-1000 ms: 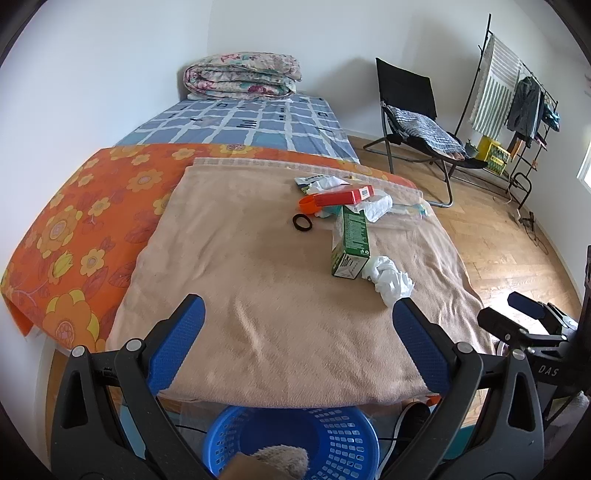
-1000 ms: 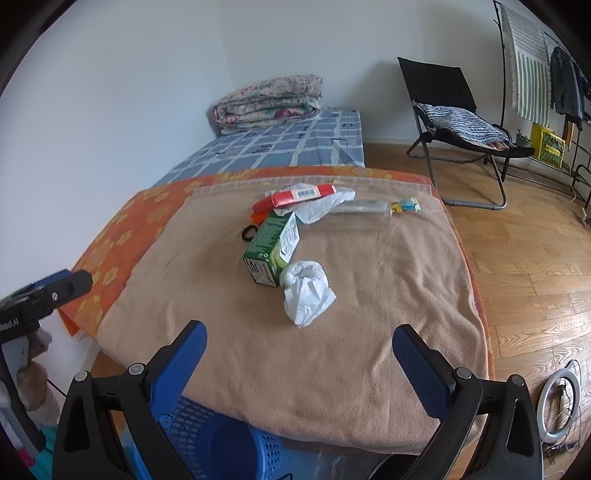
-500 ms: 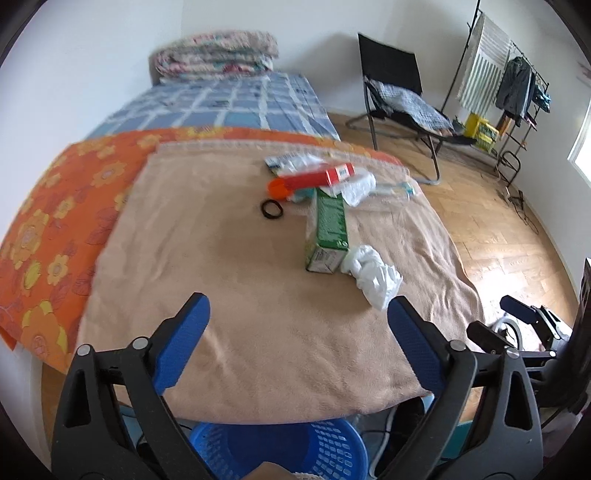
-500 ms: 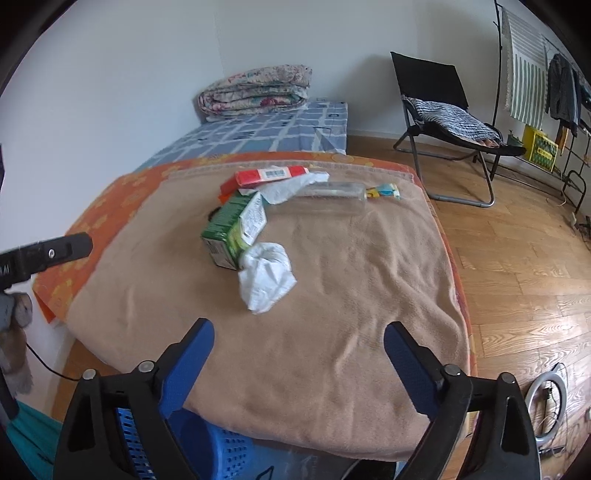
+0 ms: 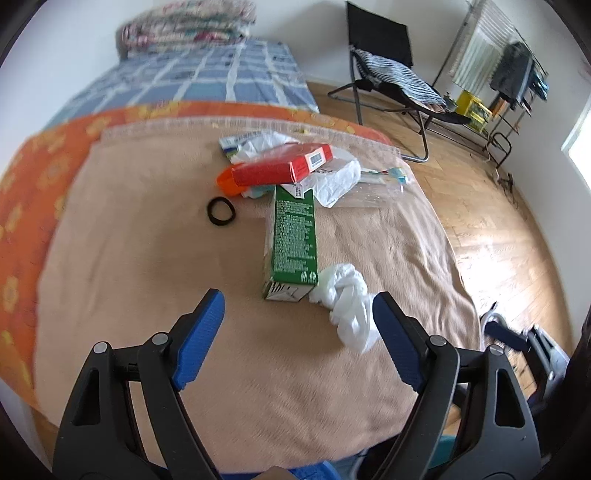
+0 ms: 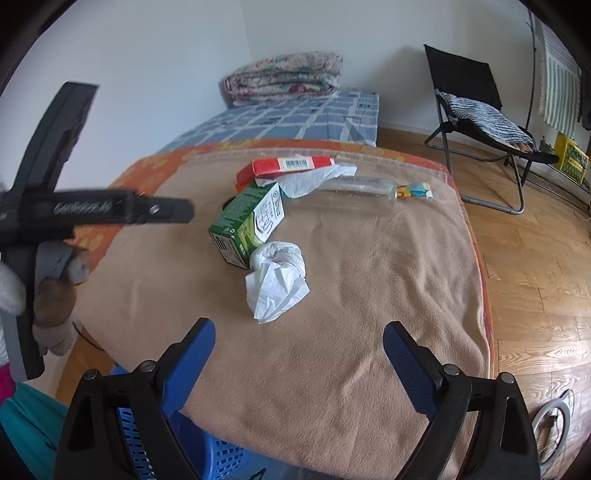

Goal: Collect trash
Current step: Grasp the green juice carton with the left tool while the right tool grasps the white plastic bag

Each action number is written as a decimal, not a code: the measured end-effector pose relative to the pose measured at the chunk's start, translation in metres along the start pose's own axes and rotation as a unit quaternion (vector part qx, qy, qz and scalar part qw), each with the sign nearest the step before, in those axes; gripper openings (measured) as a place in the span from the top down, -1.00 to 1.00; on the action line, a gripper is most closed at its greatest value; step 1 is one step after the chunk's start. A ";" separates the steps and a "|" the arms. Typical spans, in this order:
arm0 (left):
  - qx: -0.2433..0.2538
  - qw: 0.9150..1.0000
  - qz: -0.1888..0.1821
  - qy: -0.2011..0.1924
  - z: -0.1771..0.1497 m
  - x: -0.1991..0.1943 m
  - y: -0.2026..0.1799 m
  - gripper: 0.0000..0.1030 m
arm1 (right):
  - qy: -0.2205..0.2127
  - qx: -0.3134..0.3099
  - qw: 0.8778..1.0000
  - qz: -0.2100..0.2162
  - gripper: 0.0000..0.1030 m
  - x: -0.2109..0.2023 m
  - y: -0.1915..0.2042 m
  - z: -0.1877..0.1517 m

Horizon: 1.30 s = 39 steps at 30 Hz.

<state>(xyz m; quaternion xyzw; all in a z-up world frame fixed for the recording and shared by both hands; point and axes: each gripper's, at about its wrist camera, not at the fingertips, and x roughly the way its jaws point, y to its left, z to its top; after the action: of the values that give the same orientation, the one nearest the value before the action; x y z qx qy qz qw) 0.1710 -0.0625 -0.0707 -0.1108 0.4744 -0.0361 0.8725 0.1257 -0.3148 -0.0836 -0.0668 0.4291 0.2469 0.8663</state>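
Note:
Trash lies on a beige blanket [image 5: 147,258]: a green carton [image 5: 293,240] [image 6: 247,225] on its side, a crumpled white plastic bag [image 5: 349,306] [image 6: 275,284] against its near end, a red box [image 5: 284,164] [image 6: 291,164], a clear bottle [image 6: 354,188] and a black ring [image 5: 221,211]. My left gripper [image 5: 297,306] hovers just short of the carton and bag. Its jaws are closing, and the pads touch nothing. My right gripper [image 6: 299,328] stands open above the blanket, nearer than the bag. A blue basket [image 6: 207,454] sits below the blanket's near edge.
A folded quilt [image 5: 188,22] rests on the checked mattress behind. To the right, on the wooden floor, stand a black folding chair [image 5: 384,74] and a drying rack [image 5: 509,74]. A ring light [image 6: 554,417] lies on the floor. A hand [image 6: 55,295] holds the left gripper's frame [image 6: 92,210].
My left gripper moved forward and down over the blanket toward the carton and bag, its jaws narrowing. The right gripper edged forward and lower. The basket slid almost out of the left view.

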 end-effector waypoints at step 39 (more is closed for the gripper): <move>-0.001 0.999 0.014 0.048 0.031 0.079 0.018 0.17 | 0.104 -0.029 0.994 0.011 -0.37 0.118 0.015 0.028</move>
<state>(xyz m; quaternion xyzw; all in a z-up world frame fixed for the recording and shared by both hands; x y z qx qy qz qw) 0.2397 -0.0531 -0.1232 -0.1029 0.5172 -0.0291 0.8492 0.1982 -0.2487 -0.1569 -0.1123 0.5103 0.2604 0.8119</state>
